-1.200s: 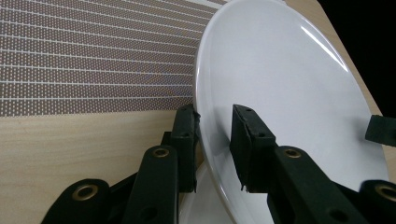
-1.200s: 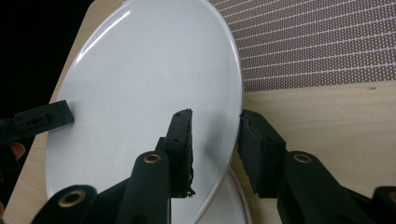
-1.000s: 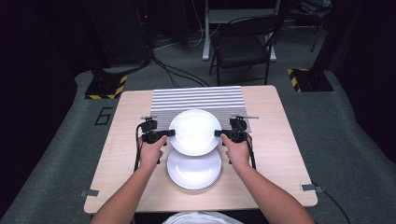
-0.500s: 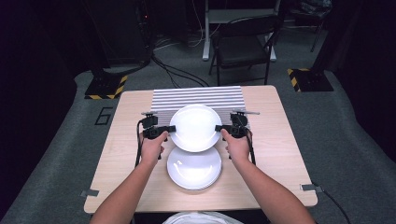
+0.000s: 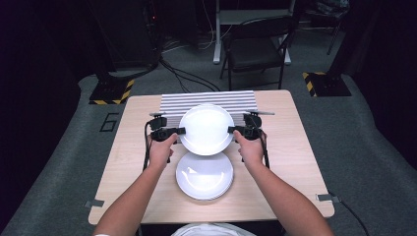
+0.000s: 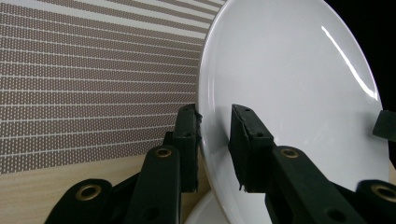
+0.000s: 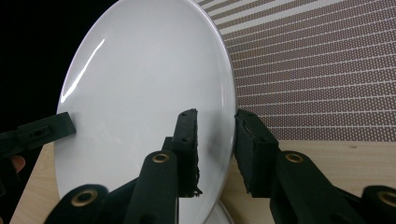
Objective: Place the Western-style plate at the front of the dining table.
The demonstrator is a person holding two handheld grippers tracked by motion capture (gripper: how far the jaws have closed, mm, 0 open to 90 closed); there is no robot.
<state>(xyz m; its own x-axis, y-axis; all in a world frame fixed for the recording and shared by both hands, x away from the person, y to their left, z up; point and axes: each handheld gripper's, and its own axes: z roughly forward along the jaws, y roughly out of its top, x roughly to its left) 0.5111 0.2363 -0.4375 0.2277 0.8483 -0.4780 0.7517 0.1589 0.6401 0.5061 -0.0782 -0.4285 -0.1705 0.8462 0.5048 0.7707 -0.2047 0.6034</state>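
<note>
A white plate hangs level above the near edge of a striped mat, held by its rim from both sides. My left gripper is shut on its left rim, and my right gripper on its right rim. The left gripper view shows the plate edge-on between my left gripper jaws. The right gripper view shows the plate rim between my right gripper jaws, which have just been closing on it. Nearer the person, a stack of white plates rests on the table.
The wooden table has bare surface left and right of the plates. A cable trails from each gripper along the hands. A black chair stands on the grey floor beyond the table, with yellow-black striped bases at both sides.
The plate and both grippers have shifted slightly away from the stack toward the striped mat. The stack has not moved.
</note>
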